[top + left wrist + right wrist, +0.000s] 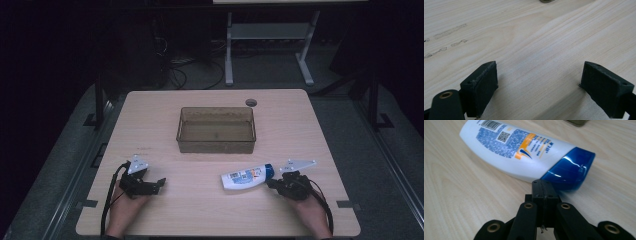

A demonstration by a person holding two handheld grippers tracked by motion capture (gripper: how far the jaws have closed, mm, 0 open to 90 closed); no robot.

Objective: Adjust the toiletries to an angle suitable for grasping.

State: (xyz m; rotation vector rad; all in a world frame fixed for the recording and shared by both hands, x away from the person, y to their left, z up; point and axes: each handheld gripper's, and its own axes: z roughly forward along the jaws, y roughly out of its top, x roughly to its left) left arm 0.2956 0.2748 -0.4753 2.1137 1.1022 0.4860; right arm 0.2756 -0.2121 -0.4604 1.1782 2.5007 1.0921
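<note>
I have the bottle [248, 176] lying on its side on the bench [165, 210], near the front edge on my right-hand side, its blue cap [570, 171] turned toward my right gripper [274, 183]. That orientation suits me: the cap is the end closest to my hand, so I can come at it without reaching across the body.

In the right gripper view the fingers [541, 195] are pressed flat together with nothing between them, their tips just in front of the cap; whether they touch it I cannot tell. Closed like this they could nudge the bottle but not take hold of it, so I judge they must spread before any grasp.

My left gripper [155, 186] rests low over bare bench well apart from the bottle, its fingers [480, 85] spread wide and holding nothing (parked out of the way, I would say, and ready to steady something if needed).

The brown translucent bin [216, 129] sits empty toward the middle of the bench, beyond the bottle with clear surface between them. It looks to me like the likely destination, placed where either hand can reach it.
</note>
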